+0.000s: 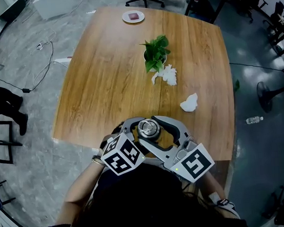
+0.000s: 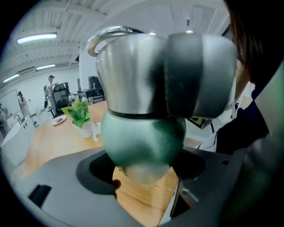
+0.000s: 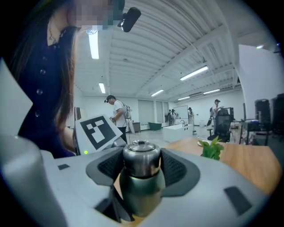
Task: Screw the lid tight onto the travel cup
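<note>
Cup position: rounded green metal travel cup (image 2: 144, 137) lower centre of head view, over near edge of wooden table (image 1: 110, 79). Left gripper (image 2: 146, 173) clamps its body to brace it; right gripper (image 3: 141, 167) pinches brushed-steel lid (image 3: 140, 155), presumably for twisting. No brand legible; only square markers (image 1: 122, 156).

The desk (image 1: 100, 84) lies bare on its left; a potted plant (image 1: 156, 54) and tissues (image 1: 189, 103) crowd the middle-right, the travel cup (image 1: 148, 128) the near edge.
</note>
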`<state>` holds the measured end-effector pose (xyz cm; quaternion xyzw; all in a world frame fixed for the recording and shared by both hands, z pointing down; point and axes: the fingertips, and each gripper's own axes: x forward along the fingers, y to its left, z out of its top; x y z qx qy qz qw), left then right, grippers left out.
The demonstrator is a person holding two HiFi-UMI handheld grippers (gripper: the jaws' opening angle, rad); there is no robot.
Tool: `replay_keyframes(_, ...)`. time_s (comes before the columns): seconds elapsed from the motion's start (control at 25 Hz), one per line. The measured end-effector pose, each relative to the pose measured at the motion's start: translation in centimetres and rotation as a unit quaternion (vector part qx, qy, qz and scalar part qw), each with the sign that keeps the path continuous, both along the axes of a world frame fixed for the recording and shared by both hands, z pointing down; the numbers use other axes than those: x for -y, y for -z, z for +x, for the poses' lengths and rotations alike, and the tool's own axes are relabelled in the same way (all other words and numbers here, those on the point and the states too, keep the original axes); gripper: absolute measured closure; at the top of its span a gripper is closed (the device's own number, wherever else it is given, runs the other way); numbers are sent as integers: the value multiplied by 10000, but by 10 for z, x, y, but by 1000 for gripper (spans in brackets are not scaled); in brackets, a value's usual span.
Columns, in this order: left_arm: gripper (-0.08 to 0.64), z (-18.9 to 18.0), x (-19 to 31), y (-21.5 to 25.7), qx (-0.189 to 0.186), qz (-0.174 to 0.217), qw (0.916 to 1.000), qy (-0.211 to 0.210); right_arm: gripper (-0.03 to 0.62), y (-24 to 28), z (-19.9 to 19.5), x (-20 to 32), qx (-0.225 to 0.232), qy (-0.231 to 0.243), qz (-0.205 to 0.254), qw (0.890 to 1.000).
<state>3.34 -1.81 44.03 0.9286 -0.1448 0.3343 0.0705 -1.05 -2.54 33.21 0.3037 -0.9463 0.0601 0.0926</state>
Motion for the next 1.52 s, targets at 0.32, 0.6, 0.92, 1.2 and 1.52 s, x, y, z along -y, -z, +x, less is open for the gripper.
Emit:
replay_keyframes(0.32, 173, 1, -33, 11, -390, -581, 9885, -1337, 325, 15, 6, -16, 867, 891, -524, 9909)
replay_keyframes(0.6, 173, -2, -36, -14, 392, -487, 9874, -1454, 331, -6, 2, -23, 110, 957, -425, 9944)
replay_keyframes(0.92, 173, -12, -5, -15, 709, 56, 9962, -510, 347, -9, 10, -2, 119, 158, -453, 9988)
replay_keyframes(1.2, 173, -2, -25, 4, 39, -236, 9921, -1229, 342, -3, 6, -13, 650, 783, -755, 9919)
replay_keyframes(1.52, 173, 2, -10, -1, 248, -90, 9978, -602, 341, -7, 0, -5, 7, 361, -174, 9992)
